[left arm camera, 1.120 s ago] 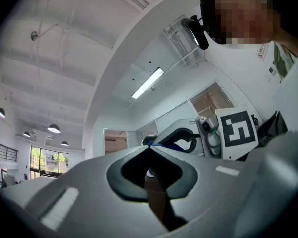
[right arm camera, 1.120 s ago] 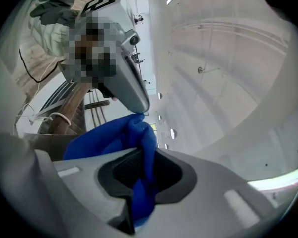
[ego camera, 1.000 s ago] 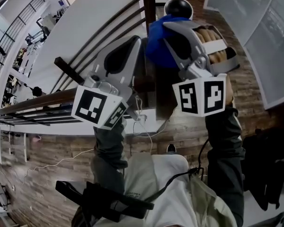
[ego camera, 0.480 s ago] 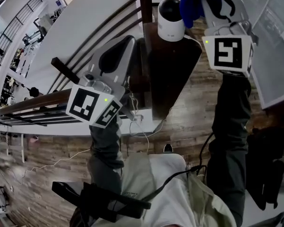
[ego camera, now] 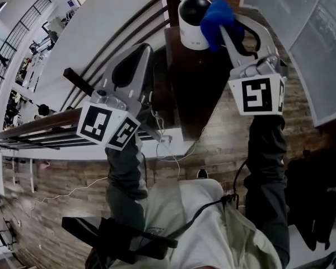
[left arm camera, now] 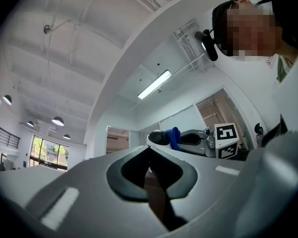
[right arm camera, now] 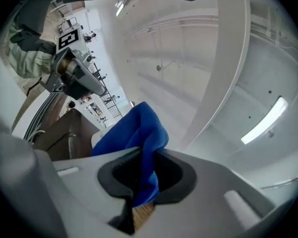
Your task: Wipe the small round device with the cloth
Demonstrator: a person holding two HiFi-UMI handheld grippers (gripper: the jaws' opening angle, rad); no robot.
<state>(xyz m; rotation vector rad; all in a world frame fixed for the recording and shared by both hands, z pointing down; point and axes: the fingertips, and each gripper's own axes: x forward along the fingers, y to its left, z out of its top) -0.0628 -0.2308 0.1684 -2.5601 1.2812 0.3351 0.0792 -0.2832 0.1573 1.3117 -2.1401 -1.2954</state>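
1. Head view: the small round device, a white body with a black dome, stands at the top centre of the frame, on the far end of a dark wooden ledge.
2. The blue cloth is bunched against the right side of the device's dome, at the top centre-right.
3. The right gripper reaches up from the centre-right, its marker cube below it. Its tip is at the cloth.
4. Right gripper view: the jaws are closed on a fold of the cloth, which stands up out of the right gripper in mid-frame.
5. The left gripper sits left of centre in the head view, beside the ledge and apart from the device.
6. Left gripper view: the jaws of the left gripper are pressed together with nothing between them. The device and the cloth show beyond them at centre, touching.
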